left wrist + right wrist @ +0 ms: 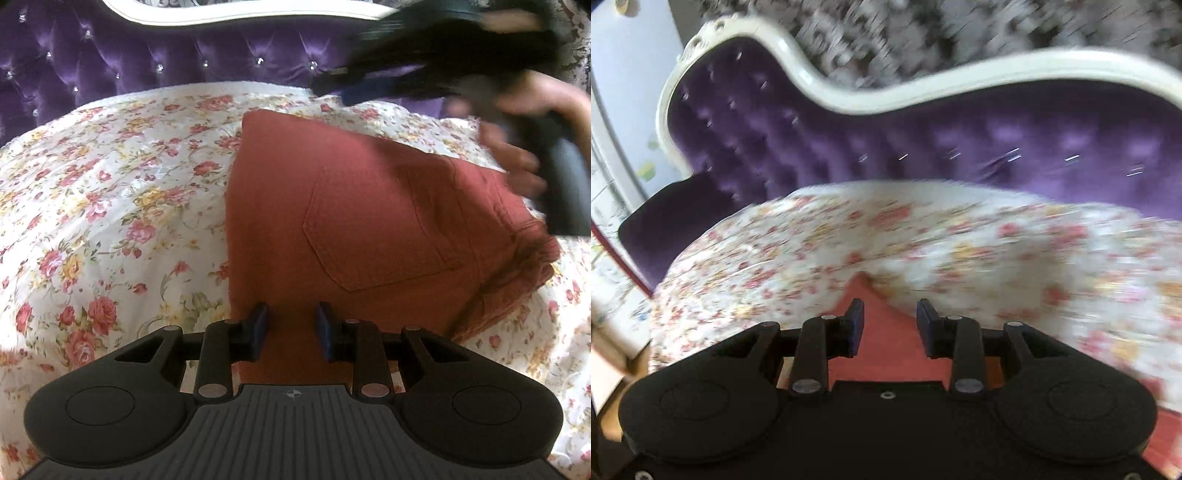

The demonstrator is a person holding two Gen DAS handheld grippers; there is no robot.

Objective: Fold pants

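Observation:
Rust-red pants (354, 221) lie folded into a thick bundle on the floral bedspread (110, 206), back pocket up, waistband edges stacked at the right. My left gripper (291, 328) is open and empty, its fingers over the bundle's near edge. My right gripper (424, 66) shows blurred in the left wrist view, held by a hand above the bundle's far right. In the right wrist view the right gripper (890, 325) is open and empty above a corner of the pants (882, 332). That view is motion-blurred.
A purple tufted headboard (147, 62) with a white frame (923, 88) stands behind the bed. The floral bedspread (960, 240) stretches left of the pants. A purple bedside surface (665, 206) sits at the far left in the right wrist view.

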